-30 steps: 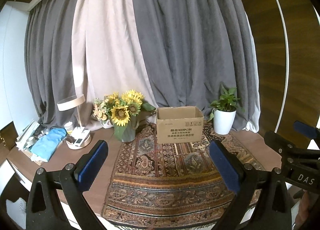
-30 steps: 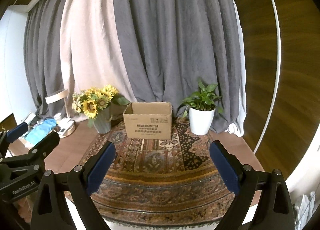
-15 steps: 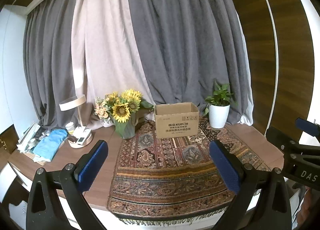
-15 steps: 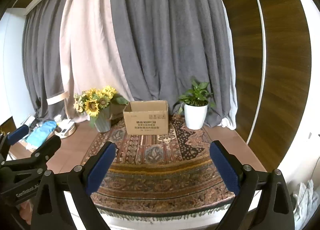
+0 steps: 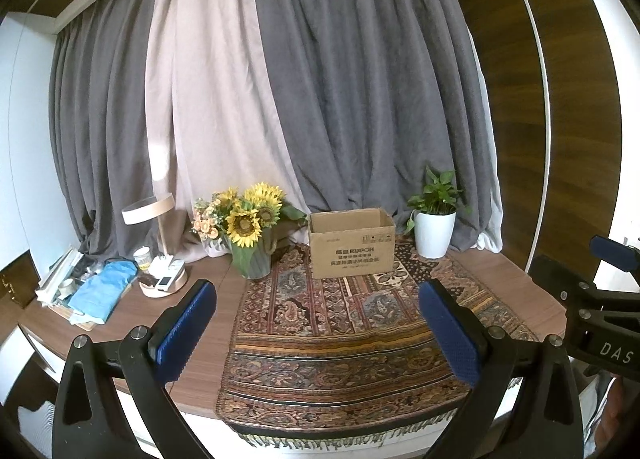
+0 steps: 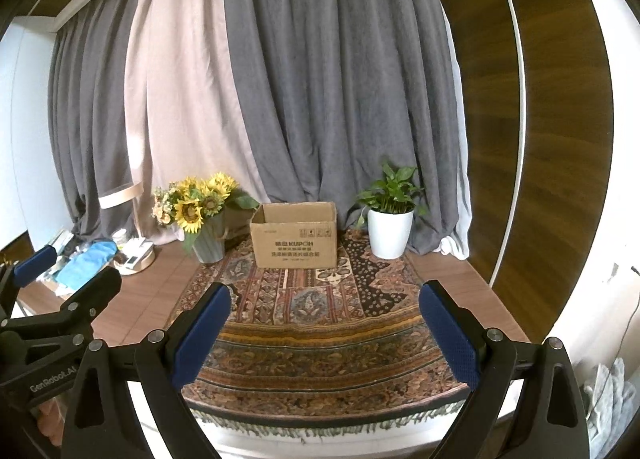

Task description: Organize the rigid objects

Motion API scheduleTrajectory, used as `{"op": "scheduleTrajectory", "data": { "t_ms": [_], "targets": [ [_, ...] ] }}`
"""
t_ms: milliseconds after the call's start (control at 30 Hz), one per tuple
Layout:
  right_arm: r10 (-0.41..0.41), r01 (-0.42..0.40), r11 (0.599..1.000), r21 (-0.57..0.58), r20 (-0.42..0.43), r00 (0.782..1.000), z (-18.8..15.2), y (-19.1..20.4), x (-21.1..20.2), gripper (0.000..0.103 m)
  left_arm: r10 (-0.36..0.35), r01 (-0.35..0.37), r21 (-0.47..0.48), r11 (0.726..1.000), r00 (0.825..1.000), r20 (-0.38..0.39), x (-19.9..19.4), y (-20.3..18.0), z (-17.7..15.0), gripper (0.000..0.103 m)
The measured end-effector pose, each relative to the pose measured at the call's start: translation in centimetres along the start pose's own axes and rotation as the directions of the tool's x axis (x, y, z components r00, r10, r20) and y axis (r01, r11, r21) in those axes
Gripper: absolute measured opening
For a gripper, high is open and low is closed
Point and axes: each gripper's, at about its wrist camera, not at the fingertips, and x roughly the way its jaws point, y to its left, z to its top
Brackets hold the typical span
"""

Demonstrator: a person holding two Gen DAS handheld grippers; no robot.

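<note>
Both tongs, left [image 5: 318, 333] and right [image 6: 320, 333], gape wide and empty off the worktop's [image 5: 200, 387] near edge, with bare rug [image 5: 340, 323] open ahead. The box [image 5: 352, 243] stands open-topped at the rug's far end, between sunflowers [image 5: 248, 219] and plant [image 5: 434, 219]. Only the right view shows floor clutter [image 6: 608, 391] at right; the left view shows the lamp [image 5: 150, 211] whole.

One cardboard box [image 5: 351, 243], one potted plant [image 5: 435, 219], perhaps two vases [image 5: 254, 259], one lamp [image 5: 154, 215].

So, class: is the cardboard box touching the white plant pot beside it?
Apart. The right wrist view shows a strip of patterned rug between the cardboard box and the white plant pot; the left wrist view shows the same gap.
</note>
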Motion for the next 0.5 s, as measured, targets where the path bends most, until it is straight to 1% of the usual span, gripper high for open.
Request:
{"op": "scheduleTrajectory", "data": {
  "t_ms": [500],
  "targets": [
    [-0.006,0.006,1.0,-0.006,0.001,1.0,0.43,-0.64,-0.24,0.096,-0.007,0.007,0.001,1.0,1.0,0.002,0.2,-0.34,0.25,0.103]
  ]
}}
